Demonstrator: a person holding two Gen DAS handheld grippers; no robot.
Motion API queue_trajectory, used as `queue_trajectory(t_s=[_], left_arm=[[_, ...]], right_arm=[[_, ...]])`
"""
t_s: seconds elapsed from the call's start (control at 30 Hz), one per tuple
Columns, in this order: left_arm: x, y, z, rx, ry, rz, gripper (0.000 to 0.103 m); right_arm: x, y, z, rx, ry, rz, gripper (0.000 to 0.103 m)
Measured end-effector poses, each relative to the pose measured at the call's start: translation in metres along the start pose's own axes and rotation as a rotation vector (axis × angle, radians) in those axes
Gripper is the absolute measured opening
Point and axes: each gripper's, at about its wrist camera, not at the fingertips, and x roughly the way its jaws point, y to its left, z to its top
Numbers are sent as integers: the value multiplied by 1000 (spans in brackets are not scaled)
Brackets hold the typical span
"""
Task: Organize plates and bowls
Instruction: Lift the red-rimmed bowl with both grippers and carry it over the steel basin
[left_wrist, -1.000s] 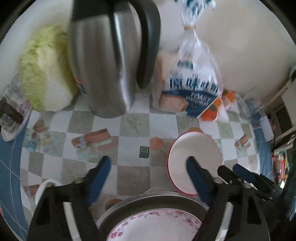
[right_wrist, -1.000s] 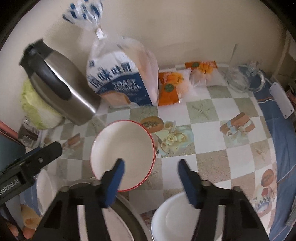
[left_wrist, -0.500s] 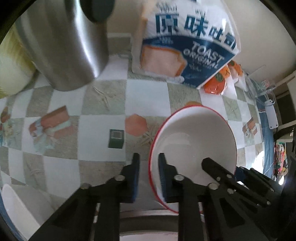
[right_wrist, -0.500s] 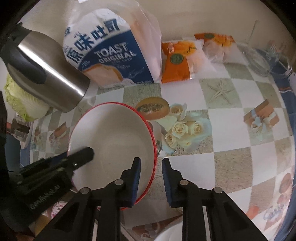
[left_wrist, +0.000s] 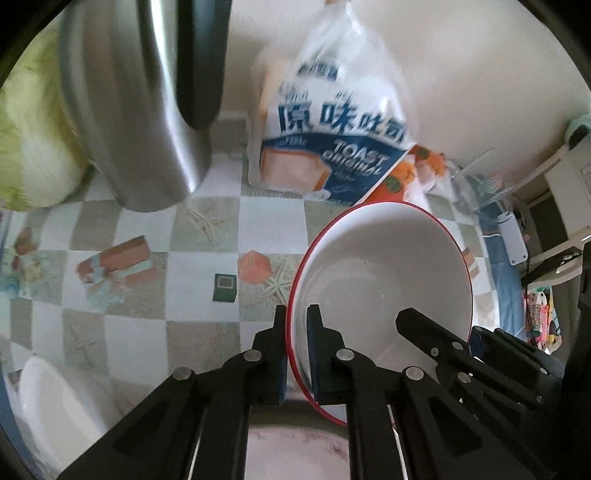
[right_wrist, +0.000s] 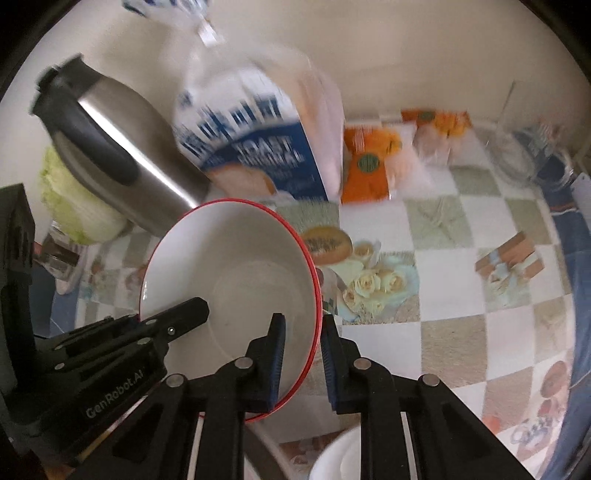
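The left hand-held gripper is clenched on the left rim of the red-rimmed bowl, one blue pad inside the wall and one outside. The right hand-held gripper straddles the opposite rim of the same bowl; its jaws have just been closing with the rim between them and now pinch it. Each tool shows in the other's view, reaching in from the far side of the bowl. The bowl is round, so it has no long axis; it is tilted, its mouth facing up and toward the cameras, and its far rim stands higher than the near one. It sits above the checked worktop, near its middle. Beyond it, against the wall, a bag of toast bread stands upright, with orange snack packets to its right. To the left is a steel jug with a dark handle, and further left a cabbage. At the near edge of the left view a flower-patterned plate lies low, and a white dish sits at the near left.
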Motion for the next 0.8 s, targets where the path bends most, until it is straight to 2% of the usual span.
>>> queue_trajectory(t_s=[0.13, 0.37, 0.6, 0.8], left_arm=[[-25, 3, -17, -14, -13, 14, 10], [-49, 24, -73, -88, -34, -16, 10], [-69, 41, -113, -128, -65, 8, 10], [-79, 55, -141, -140, -77, 20, 10]], right_arm=[[-25, 12, -9, -27, -19, -5, 21], [-50, 36, -46, -82, -7, 3, 21], [-54, 62, -85, -124, 4, 22, 21], [-63, 80, -113, -134, -30, 31, 21]])
